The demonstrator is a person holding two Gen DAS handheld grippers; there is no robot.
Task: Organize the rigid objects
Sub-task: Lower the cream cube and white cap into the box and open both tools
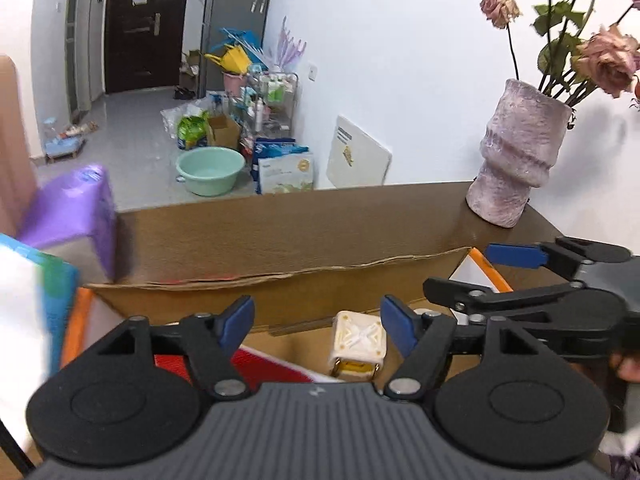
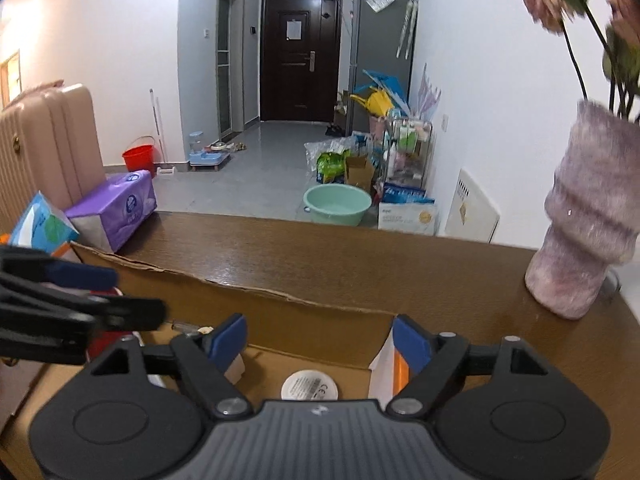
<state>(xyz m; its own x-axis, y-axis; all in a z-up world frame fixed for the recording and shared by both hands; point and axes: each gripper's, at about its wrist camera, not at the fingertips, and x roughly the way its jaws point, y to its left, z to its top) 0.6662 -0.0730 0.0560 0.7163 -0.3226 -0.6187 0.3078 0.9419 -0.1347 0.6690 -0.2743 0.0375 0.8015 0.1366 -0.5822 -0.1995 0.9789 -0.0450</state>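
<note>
An open cardboard box (image 1: 280, 292) lies on the brown table (image 2: 360, 260). In the left wrist view my left gripper (image 1: 318, 326) hangs open over the box, with nothing between its blue pads. Just beyond them a cream cube with an X pattern (image 1: 357, 346) stands in the box beside a flat red item (image 1: 272, 364). My right gripper (image 2: 320, 342) is open too and empty, above a white round disc (image 2: 309, 386) and a white and orange carton (image 2: 390, 368). Each gripper shows in the other's view: the right gripper (image 1: 472, 270) and the left gripper (image 2: 124, 294).
A pink textured vase (image 2: 584, 232) with dried roses stands on the table at the right, past the box. At the left end sit a purple tissue pack (image 2: 120, 208), a blue-green pack (image 2: 42, 226) and a pink suitcase (image 2: 48, 140). Beyond the table edge is a cluttered floor.
</note>
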